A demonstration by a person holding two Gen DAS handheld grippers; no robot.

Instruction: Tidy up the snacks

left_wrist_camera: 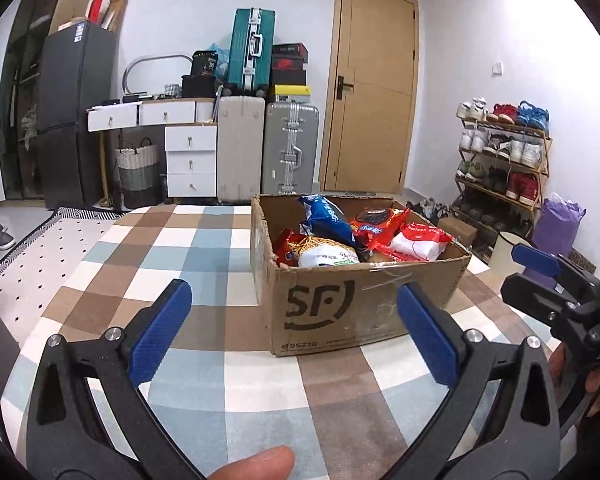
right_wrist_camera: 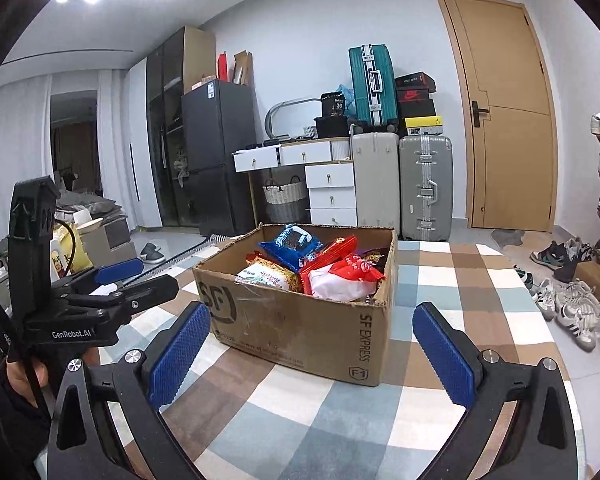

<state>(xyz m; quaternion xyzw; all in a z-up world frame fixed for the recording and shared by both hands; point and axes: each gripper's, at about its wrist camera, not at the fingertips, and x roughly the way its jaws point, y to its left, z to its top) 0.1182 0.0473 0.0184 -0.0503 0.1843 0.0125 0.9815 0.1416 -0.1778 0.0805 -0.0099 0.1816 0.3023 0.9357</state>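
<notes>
- Left hand-held gripper [left_wrist_camera: 294, 330]: jaws spread wide, nothing between them, low over the table [left_wrist_camera: 204, 364].
- Right hand-held gripper [right_wrist_camera: 306, 350]: likewise released and empty.
- Cardboard box [left_wrist_camera: 364, 304]: open-topped, standing on the checked table just beyond both grippers.
- Snack packets [left_wrist_camera: 364, 236]: blue, red and white bags heaped inside the box.

Beyond the open jaws, the cardboard box [left_wrist_camera: 360, 304] hides the lower parts of the snack packets [left_wrist_camera: 340, 236] piled inside, and the packets overlap, so their count cannot be told. Print on the wrappers is too small to read. The tabletop [left_wrist_camera: 204, 240] is cut off at the lower edge behind the jaws. A fingertip [left_wrist_camera: 256, 462] shows there, its hand out of frame.
</notes>
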